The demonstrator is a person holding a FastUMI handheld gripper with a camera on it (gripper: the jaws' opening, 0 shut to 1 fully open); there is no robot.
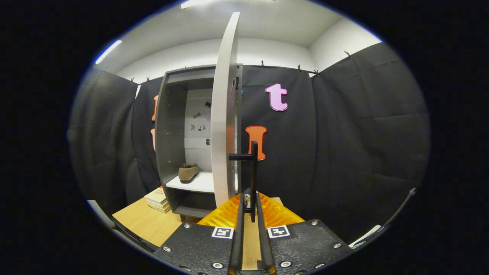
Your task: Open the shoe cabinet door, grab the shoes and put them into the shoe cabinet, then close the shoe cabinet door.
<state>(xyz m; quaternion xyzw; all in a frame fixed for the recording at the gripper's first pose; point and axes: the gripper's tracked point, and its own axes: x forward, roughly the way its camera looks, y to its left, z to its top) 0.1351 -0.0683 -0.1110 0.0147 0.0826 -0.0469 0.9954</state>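
Note:
The grey shoe cabinet (168,133) stands on a wooden table, its interior showing. Its pale door (223,133) is swung out towards me and seen edge-on. A black T-shaped handle (253,168) sticks out from the door's edge. The lower end of the handle's upright bar runs down between my fingers, and my gripper (250,200) is shut on it. A brown fuzzy shoe (188,172) lies on the white shelf (200,184) inside the cabinet, left of the door.
A small stack of books (157,198) lies on the wooden table (145,223) against the cabinet's left foot. Black cloth walls close in behind and to the right. A grey rail (101,215) edges the table's near left side.

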